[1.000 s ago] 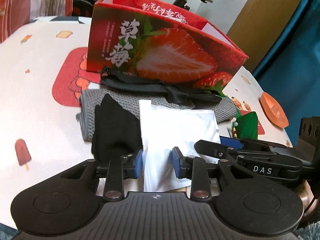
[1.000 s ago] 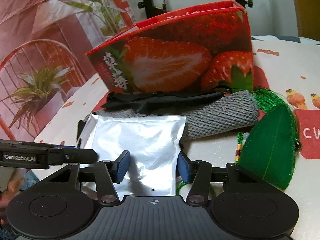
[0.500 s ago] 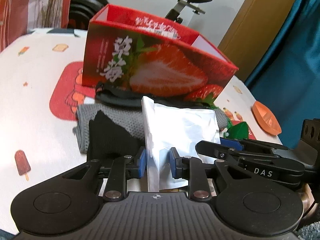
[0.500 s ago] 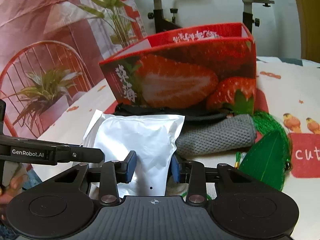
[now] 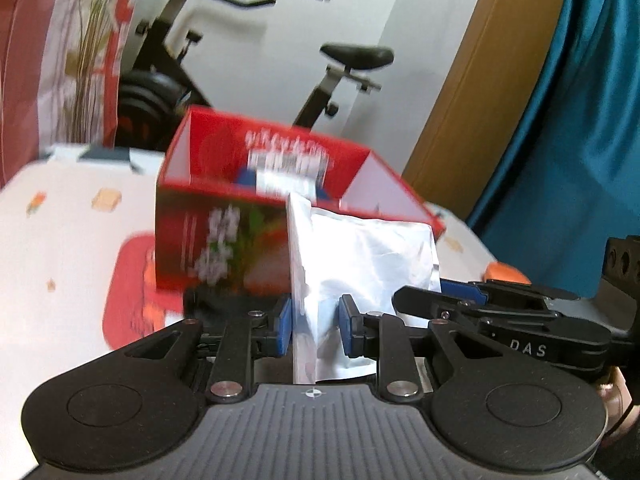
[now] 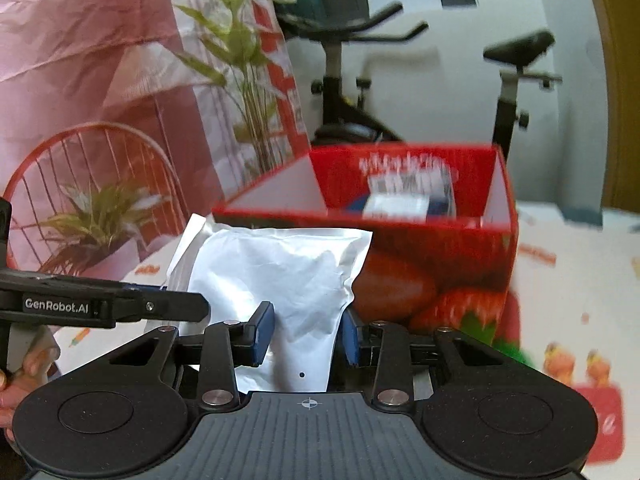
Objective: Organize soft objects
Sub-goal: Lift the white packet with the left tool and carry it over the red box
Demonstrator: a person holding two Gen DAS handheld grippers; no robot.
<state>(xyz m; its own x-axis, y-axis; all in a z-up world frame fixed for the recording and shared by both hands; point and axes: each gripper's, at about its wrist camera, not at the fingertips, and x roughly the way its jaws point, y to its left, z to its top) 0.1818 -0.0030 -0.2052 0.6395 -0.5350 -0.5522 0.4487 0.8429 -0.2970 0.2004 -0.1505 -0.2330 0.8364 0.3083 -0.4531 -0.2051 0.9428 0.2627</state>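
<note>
A silver foil pouch (image 5: 360,256) is held between both grippers, lifted above the table in front of the red strawberry box (image 5: 224,240). My left gripper (image 5: 315,324) is shut on the pouch's left edge. My right gripper (image 6: 306,332) is shut on the pouch (image 6: 280,268) near its lower middle. The box (image 6: 440,264) is open at the top, with a blue and white packet (image 6: 404,200) inside. The right gripper's arm shows at the right of the left wrist view (image 5: 500,320).
The table (image 5: 68,240) has a white cloth with red patches. A black cloth (image 5: 216,304) lies at the box's foot. An exercise bike (image 6: 512,80) and a plant (image 6: 236,60) stand behind. A red wire chair (image 6: 80,168) is at left.
Both grippers have closed on the pouch and raised it off the grey and black cloths to the height of the box's rim. The box's inside has come into view.
</note>
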